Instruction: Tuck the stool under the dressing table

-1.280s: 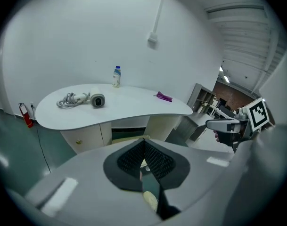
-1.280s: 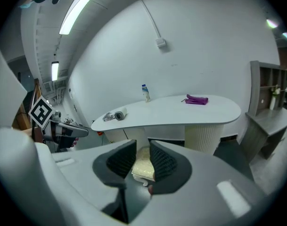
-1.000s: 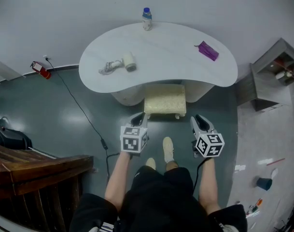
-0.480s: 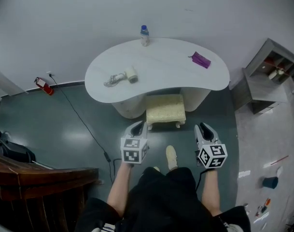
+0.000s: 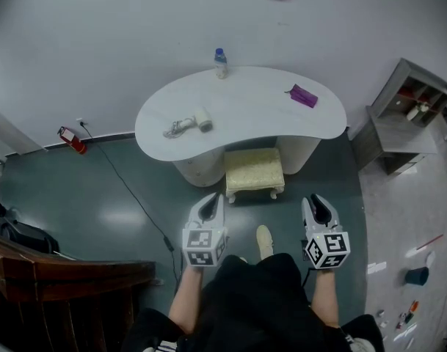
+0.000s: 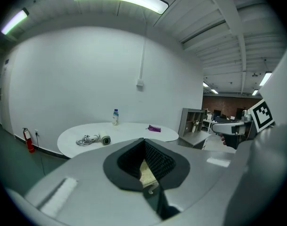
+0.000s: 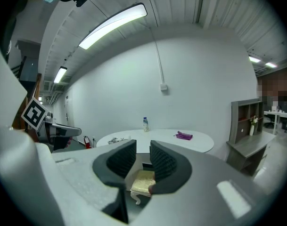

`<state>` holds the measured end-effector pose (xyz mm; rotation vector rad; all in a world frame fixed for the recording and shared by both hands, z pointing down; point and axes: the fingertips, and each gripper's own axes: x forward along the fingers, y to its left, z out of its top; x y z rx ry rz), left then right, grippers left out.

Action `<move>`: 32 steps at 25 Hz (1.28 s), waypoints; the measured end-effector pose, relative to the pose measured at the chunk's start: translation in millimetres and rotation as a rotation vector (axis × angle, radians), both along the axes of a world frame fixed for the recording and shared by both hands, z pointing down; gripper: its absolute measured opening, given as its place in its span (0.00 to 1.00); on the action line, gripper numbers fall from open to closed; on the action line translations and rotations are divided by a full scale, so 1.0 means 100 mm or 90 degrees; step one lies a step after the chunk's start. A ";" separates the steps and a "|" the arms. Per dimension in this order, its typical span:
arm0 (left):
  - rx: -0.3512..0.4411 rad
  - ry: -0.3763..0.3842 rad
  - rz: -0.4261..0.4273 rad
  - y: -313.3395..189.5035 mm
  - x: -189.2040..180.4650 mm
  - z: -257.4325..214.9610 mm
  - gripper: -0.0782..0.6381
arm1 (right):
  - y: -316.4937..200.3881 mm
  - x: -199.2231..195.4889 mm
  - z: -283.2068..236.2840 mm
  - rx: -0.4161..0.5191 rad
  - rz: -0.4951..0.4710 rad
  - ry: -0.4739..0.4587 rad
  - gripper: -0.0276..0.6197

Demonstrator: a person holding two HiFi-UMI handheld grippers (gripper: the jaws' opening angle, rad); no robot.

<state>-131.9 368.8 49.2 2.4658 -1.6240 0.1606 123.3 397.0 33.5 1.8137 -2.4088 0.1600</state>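
Partly under the table (image 5: 245, 108) sits the stool (image 5: 254, 169) (left hand-held gripper (image 5: 211, 201) closed, right (image 5: 318, 203) parted).

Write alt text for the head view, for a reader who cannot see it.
Seen from above, a cream stool stands partly tucked under a white curved dressing table. The person holds the left gripper and right gripper short of the stool, touching nothing. On the table are a bottle, a purple item and a hair dryer.
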 end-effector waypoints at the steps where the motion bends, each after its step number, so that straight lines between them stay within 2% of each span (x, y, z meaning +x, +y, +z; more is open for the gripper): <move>1: 0.005 0.000 0.001 0.03 -0.01 -0.01 0.12 | 0.04 0.00 -0.01 0.004 0.000 0.002 0.20; 14: 0.024 -0.011 0.018 0.15 0.01 -0.06 0.12 | 0.21 -0.05 0.00 0.015 0.002 -0.006 0.20; 32: 0.015 -0.019 0.031 0.16 0.05 0.01 0.12 | 0.25 -0.10 0.00 0.016 0.000 -0.010 0.17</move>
